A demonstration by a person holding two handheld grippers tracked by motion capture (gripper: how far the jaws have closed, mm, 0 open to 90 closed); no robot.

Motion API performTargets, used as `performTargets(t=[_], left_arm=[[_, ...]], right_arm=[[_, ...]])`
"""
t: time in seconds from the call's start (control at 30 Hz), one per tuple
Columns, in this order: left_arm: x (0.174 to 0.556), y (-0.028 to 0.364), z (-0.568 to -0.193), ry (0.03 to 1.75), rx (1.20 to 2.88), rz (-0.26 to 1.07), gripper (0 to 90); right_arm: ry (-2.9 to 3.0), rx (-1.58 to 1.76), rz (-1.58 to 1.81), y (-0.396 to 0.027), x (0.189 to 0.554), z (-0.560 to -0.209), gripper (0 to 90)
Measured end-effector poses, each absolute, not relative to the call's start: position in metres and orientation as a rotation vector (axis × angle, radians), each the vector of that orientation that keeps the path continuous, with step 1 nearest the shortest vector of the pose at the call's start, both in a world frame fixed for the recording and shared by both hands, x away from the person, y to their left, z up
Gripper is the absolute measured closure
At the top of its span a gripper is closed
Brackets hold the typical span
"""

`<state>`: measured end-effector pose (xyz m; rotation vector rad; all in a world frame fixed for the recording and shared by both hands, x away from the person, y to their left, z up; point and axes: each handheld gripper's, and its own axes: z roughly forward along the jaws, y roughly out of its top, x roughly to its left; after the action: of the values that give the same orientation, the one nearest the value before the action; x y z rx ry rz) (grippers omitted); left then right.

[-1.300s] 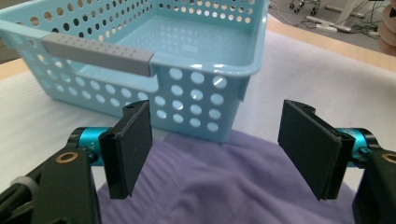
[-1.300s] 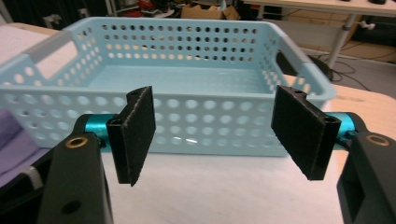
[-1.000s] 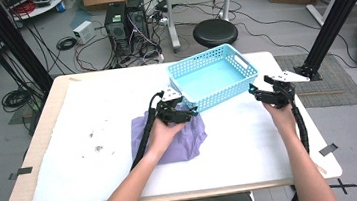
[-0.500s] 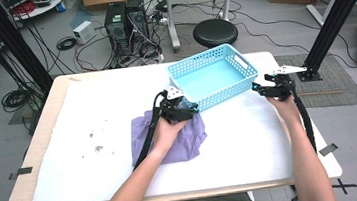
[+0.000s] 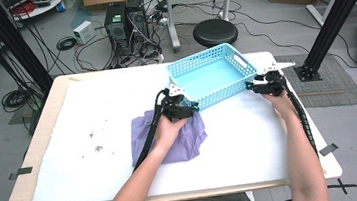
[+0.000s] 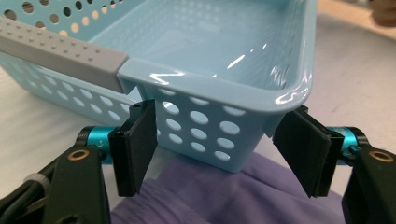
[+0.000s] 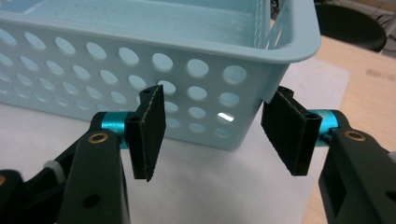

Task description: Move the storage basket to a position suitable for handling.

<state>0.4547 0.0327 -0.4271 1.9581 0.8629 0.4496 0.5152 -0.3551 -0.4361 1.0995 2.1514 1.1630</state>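
Blue plastic basket [image 5: 212, 79] sits on the table's far side, one corner over the purple cloth [image 5: 170, 139]. Left gripper [image 6: 219, 149] and right gripper [image 7: 219, 133], both spread but just closing, bracket opposite corners; each should seat squarely on a wall before squeezing.

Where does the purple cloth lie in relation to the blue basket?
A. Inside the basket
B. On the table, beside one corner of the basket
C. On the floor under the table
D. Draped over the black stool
B: the purple cloth lies flat on the table, at the near left corner of the blue basket, which holds nothing.
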Motion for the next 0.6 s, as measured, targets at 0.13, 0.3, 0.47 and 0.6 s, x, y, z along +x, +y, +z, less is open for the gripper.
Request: performTargets(t=[0.13,0.3,0.47,0.6], left_arm=[[0.458,0.038,-0.425,0.876,1.945,0.437,31.0],[0.460,0.042,-0.423,0.885,1.933,0.426,31.0],[0.463,0.050,-0.418,0.886,1.901,0.416,32.2],[0.463,0.056,-0.414,0.867,1.888,0.415,35.4]], right_arm=[[2.149,1.089,1.169,-0.353,0.516,-0.433,44.8],[2.144,1.087,1.171,-0.350,0.511,-0.433,46.3],[2.141,1.080,1.201,-0.349,0.507,-0.431,47.7],[2.141,1.074,1.207,-0.347,0.504,-0.431,48.2]])
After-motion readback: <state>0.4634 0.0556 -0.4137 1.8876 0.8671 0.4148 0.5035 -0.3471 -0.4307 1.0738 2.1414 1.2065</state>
